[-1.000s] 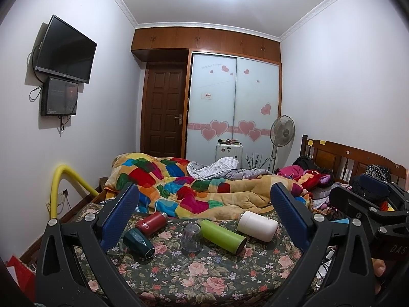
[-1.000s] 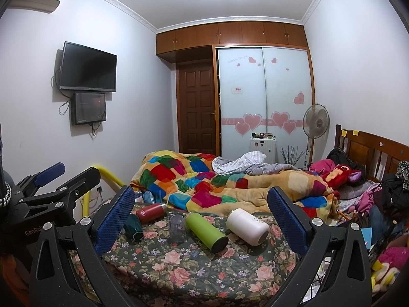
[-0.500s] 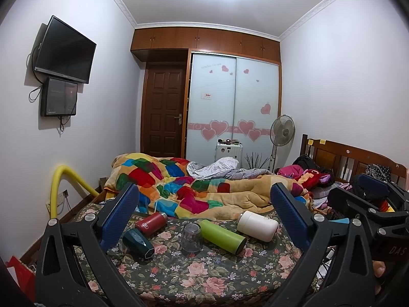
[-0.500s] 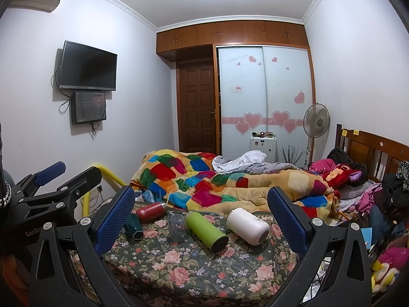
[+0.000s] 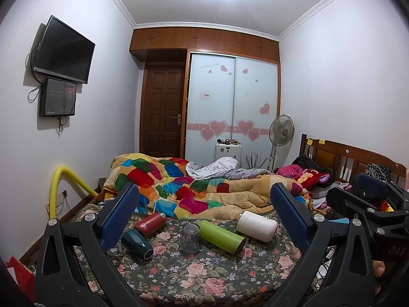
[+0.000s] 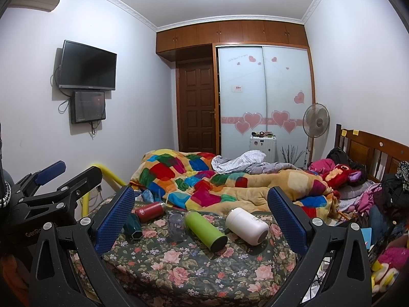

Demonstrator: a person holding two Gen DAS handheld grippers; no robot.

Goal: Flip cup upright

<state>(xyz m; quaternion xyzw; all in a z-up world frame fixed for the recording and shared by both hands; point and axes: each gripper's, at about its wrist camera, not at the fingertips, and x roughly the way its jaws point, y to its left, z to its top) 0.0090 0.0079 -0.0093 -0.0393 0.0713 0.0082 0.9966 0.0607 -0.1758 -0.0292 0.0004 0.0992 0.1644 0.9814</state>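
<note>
The left gripper (image 5: 204, 207) has its fingers (image 5: 120, 217) spread wide, holding and touching nothing; the right gripper (image 6: 200, 206) is likewise spread wide and empty. Both hang over the near edge of the bed (image 5: 204, 276), whose cover is a dark floral fabric. One clear glass cup (image 5: 190, 238) stands mouth down near the middle of that cover. Four smooth cylindrical bottles lie on their sides around it: a dark green one (image 5: 136, 240) and a red one (image 5: 150, 221) toward the left edge, a lime green one (image 5: 222, 236) just beside the cup, and a white one (image 5: 257, 225) toward the right. A plush patchwork blanket (image 5: 179, 181) is heaped behind them.
</note>
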